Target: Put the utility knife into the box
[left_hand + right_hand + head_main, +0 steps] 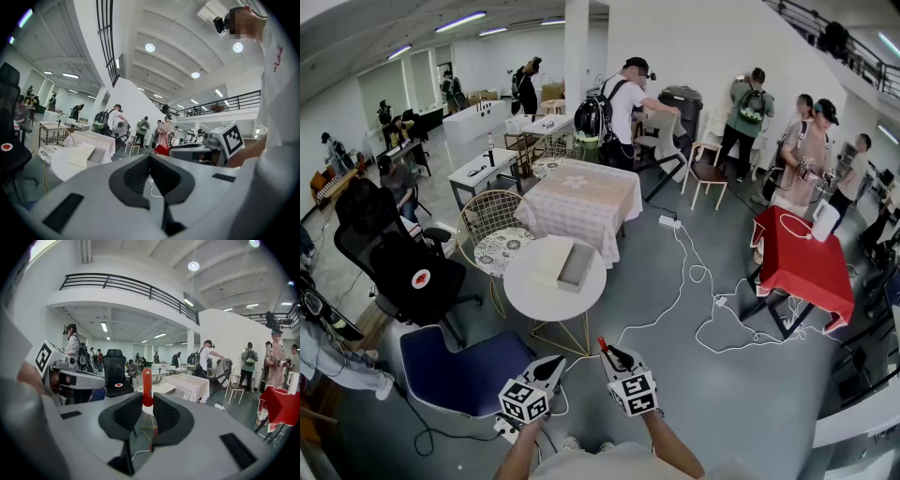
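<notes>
A red utility knife (147,386) stands upright between the pads of my right gripper (147,398), which is shut on its lower end. In the head view the knife (603,345) pokes out of the right gripper (610,354), low in the frame over grey floor. My left gripper (556,364) hangs beside it with its jaws together and nothing between them (150,160). The open box (576,267), pale with a grey inside, lies with its white lid (546,260) on a round white table (534,298) ahead of both grippers. From the left gripper view the box (83,154) shows at the left.
A blue-seated chair (464,373) stands left of my grippers and a black office chair (398,258) beyond it. A wire chair (492,225) and a cloth-covered table (581,202) lie behind the round table. White cables (694,309) trail across the floor toward a red table (802,267). Several people stand farther back.
</notes>
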A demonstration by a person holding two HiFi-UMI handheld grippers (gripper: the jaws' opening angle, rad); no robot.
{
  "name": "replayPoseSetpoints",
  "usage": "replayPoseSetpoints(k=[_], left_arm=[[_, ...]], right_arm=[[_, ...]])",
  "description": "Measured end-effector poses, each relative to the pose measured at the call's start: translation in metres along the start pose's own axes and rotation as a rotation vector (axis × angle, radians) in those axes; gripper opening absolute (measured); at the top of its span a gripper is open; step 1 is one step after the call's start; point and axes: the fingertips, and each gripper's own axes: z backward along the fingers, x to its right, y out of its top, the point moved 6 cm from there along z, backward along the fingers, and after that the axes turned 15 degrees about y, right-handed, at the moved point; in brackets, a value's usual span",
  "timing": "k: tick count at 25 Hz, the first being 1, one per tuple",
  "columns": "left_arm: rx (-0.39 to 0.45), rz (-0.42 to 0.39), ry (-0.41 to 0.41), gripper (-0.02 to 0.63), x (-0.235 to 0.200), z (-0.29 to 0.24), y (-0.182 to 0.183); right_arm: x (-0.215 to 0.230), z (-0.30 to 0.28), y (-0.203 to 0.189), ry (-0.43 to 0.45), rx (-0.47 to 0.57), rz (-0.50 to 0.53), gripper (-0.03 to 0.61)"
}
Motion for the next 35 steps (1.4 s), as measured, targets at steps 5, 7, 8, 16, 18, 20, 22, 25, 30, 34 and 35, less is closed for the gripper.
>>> replayPoseSetpoints(k=[5, 7, 8, 16, 18, 20, 22, 25, 30, 34, 35], left_arm=[[-0.007, -0.002, -0.008, 0.011, 0.001, -0.001, -0.001], [-0.009, -0.005, -0.007, 0.011, 0.001, -0.002, -0.001], [-0.01, -0.006, -0.007, 0.011, 0.001, -0.002, -0.002], [-0.035, 0.001, 0.009, 0.011, 0.004, 0.003, -0.008], [-0.039, 0.004, 0.017, 0.011, 0.005, 0.003, -0.01], [-0.043, 0.006, 0.023, 0.011, 0.006, 0.003, -0.012], [-0.048, 0.008, 0.029, 0.011, 0.01, 0.003, -0.015], [-0.052, 0.007, 0.031, 0.011, 0.016, 0.001, -0.02], [-0.047, 0.004, 0.027, 0.011, 0.031, -0.006, -0.021], [-0.048, -0.002, 0.032, 0.011, 0.041, -0.006, -0.023], [-0.046, -0.003, 0.034, 0.011, 0.042, -0.007, -0.022]], right_arm=[[-0.001, 0.0, -0.002, 0.0, -0.005, -0.012, 0.08], [0.0, -0.001, -0.005, 0.002, -0.005, -0.013, 0.08], [-0.001, -0.001, -0.006, 0.004, -0.005, -0.013, 0.08], [-0.005, 0.001, -0.013, 0.029, -0.001, -0.044, 0.08], [-0.004, 0.002, -0.016, 0.036, -0.004, -0.048, 0.08], [-0.004, 0.004, -0.021, 0.044, -0.006, -0.051, 0.081], [-0.004, 0.009, -0.025, 0.052, -0.007, -0.053, 0.081], [-0.002, 0.016, -0.032, 0.062, 0.002, -0.057, 0.081], [0.01, 0.028, -0.033, 0.064, 0.028, -0.057, 0.081], [0.016, 0.034, -0.031, 0.071, 0.041, -0.053, 0.081], [0.017, 0.035, -0.03, 0.073, 0.043, -0.05, 0.081]])
